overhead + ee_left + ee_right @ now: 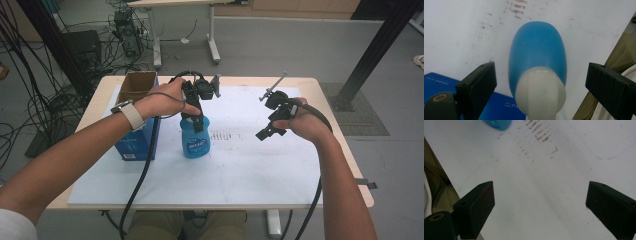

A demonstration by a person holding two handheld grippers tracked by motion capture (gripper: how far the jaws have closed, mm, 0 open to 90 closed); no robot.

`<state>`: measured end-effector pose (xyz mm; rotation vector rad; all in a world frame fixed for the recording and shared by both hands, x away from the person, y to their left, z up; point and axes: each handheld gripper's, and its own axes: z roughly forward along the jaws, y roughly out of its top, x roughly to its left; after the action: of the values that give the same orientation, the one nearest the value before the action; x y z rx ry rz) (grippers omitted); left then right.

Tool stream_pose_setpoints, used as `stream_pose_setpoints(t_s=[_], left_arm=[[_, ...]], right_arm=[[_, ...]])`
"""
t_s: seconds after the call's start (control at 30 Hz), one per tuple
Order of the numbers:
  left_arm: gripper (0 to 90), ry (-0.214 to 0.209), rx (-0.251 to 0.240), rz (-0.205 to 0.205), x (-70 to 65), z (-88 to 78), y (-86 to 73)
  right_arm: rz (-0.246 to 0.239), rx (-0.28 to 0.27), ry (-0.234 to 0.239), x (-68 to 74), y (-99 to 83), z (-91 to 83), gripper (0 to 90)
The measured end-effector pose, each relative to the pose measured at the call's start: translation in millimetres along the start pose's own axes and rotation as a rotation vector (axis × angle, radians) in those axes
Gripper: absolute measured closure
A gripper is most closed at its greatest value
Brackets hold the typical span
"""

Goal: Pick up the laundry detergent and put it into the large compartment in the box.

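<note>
Blue plastic, topped by a white cap, marks the bottle (194, 139) standing upright near the middle of a white sheet (240, 170) that covers the table (345, 150). A person seated at the near edge holds the left tool (199, 125) directly over the bottle, pointing down, its jaws spread wide on either side of the white cap (540, 93). In the left gripper view the cap and the blue body (537, 50) sit in the gap between the two black jaws, with clear space on both sides, so neither pad (477, 86) presses on the bottle. Just beside the bottle, on the person's left, stands a blue cardboard box (135, 140) with its top flaps open; a corner of it appears beneath the left tool's jaw in that tool's own view (499, 105). The right tool (265, 132) is held above the sheet, apart from the bottle, on the person's right. Its jaws also stand wide apart with nothing between them, and bare white sheet marked with faint brown smudges (539, 135) lies below them. A sliver of the bottle's blue base (497, 123) shows at the top edge of the right gripper view. Black cables (137, 190) trail from both tools toward the person.
</note>
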<state>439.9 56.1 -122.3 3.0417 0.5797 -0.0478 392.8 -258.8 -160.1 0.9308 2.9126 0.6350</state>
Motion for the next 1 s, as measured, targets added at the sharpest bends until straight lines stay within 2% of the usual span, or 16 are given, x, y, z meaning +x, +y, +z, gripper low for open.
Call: stream_pose_setpoints(t_s=[0.57, 1.0], left_arm=[[11.2, 0.021, 0.001, -0.008, -2.1, 1.9, 0.5], [11.2, 0.016, -0.004, -0.009, -0.6, 1.0, -0.8]], right_arm=[[-0.001, 0.004, 0.002, -0.4, 1.7, 0.9, 8.5], [-0.002, 0.003, 0.002, -0.5, 1.7, 0.5, 8.5]])
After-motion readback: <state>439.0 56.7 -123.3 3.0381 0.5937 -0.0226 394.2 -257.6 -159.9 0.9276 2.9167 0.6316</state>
